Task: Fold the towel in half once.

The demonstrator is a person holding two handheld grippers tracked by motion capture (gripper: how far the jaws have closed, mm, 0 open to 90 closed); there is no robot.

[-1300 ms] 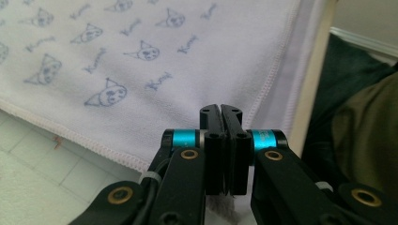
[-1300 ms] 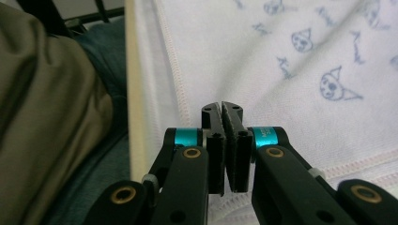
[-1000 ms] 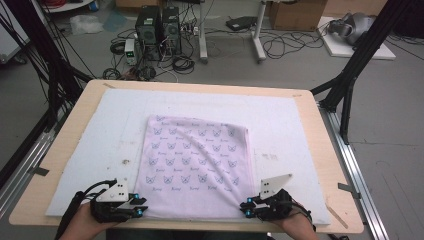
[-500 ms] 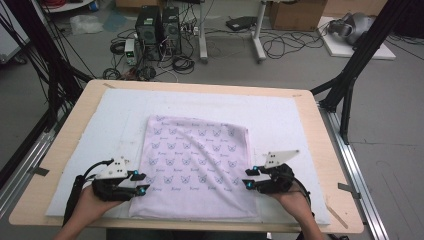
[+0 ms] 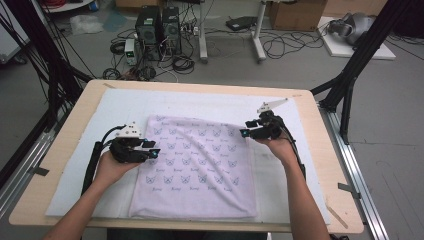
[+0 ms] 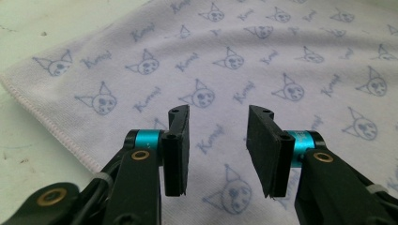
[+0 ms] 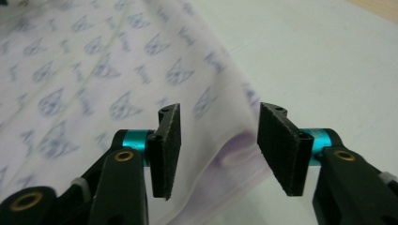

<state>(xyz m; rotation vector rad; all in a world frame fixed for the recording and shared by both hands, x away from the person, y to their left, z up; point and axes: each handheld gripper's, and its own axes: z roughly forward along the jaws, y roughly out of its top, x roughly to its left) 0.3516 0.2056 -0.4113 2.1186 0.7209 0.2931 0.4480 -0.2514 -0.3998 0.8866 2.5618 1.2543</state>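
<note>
On the white-padded wooden desk (image 5: 80, 115) the pale lilac cat-print cloth (image 5: 200, 165) lies folded flat. My left gripper (image 5: 152, 151) and right gripper (image 5: 244, 133) have let go, moved up its sides (fingers just parted, empty), ready for another fold.

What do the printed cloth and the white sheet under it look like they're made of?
Cloth: probably soft terry or microfibre, matte lilac; a stitched hem and slightly fuzzy weave show in the left gripper view. White sheet: looks like smooth, matte foam or plastic mat, lightly scuffed; uncertain.

printed towel (image 5: 197, 165) on table (image 5: 65, 150), claws at edges
</note>
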